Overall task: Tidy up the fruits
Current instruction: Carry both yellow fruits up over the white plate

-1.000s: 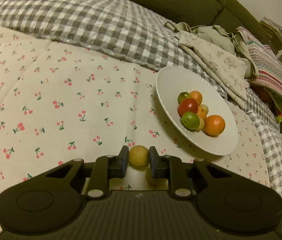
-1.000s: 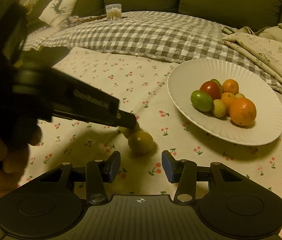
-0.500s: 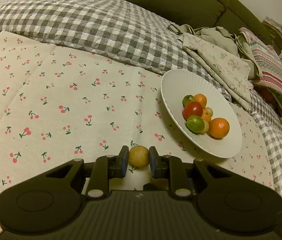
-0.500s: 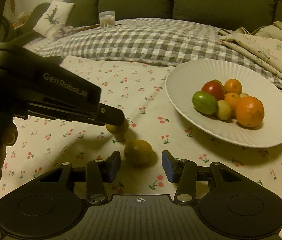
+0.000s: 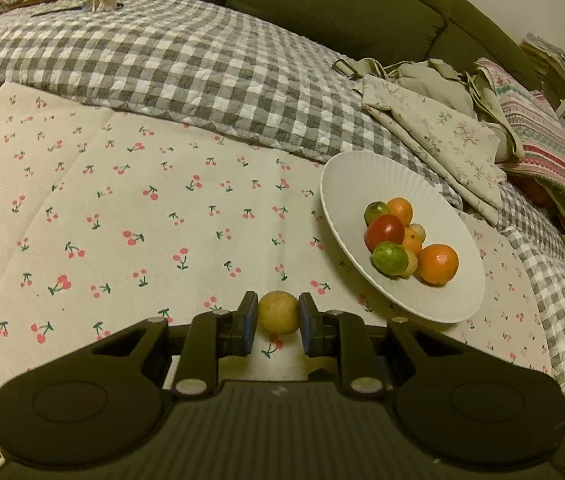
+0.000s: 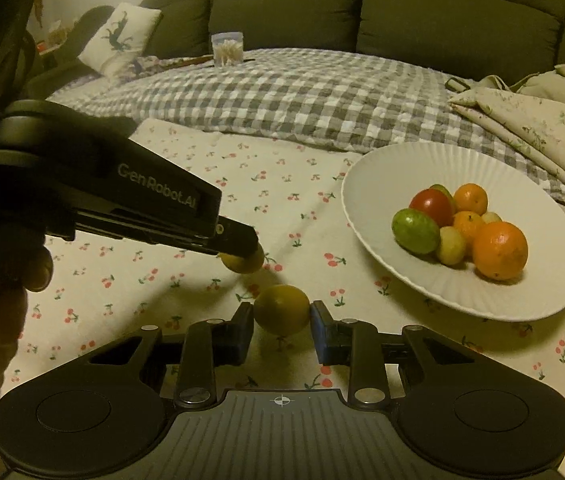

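My left gripper (image 5: 278, 318) is shut on a small yellow fruit (image 5: 278, 312) and holds it above the cherry-print cloth; it also shows in the right wrist view (image 6: 242, 258) at the left gripper's tip. My right gripper (image 6: 281, 320) has its jaws on both sides of a yellow-green round fruit (image 6: 281, 309) that sits on the cloth; the pads look in contact with it. A white ribbed plate (image 5: 346, 184) (image 6: 362, 184) to the right holds several fruits: oranges, a red one, green ones.
A grey checked blanket (image 5: 202, 60) lies behind the cherry cloth (image 5: 82, 220). Folded cloths (image 5: 442, 132) are piled at the right, beside the plate. A clear cup of sticks (image 6: 227, 49) stands far back. A green sofa (image 6: 402, 12) is behind.
My left gripper has lifted the yellow fruit off the cloth. My right gripper has moved forward around the yellow-green fruit and narrowed onto it.
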{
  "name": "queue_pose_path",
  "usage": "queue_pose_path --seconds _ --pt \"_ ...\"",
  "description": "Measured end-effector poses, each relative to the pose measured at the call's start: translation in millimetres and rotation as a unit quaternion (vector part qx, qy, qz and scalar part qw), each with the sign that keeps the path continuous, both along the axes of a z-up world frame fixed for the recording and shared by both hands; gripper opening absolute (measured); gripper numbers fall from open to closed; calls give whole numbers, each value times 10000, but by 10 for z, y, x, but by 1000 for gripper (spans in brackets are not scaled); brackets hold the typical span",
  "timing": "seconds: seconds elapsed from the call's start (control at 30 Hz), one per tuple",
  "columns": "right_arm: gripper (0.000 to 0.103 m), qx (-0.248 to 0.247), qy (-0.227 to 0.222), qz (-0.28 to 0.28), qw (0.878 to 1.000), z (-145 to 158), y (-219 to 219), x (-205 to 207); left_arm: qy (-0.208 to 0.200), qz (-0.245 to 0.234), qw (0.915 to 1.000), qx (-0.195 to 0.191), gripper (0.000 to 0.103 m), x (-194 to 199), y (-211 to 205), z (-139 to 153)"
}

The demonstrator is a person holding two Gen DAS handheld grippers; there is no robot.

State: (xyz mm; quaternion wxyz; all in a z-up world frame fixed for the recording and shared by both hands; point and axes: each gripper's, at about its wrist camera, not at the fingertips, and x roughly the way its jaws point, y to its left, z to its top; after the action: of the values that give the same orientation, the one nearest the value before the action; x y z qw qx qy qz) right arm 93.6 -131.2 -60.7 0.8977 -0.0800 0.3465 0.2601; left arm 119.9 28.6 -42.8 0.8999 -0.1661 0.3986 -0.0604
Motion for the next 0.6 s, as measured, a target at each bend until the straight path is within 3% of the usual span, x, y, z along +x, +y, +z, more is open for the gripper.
queue_pose_path --seconds 0.6 --pt "29 325 -83 -302 9990 361 -246 34 -349 -188 9985 375 20 -47 -132 155"
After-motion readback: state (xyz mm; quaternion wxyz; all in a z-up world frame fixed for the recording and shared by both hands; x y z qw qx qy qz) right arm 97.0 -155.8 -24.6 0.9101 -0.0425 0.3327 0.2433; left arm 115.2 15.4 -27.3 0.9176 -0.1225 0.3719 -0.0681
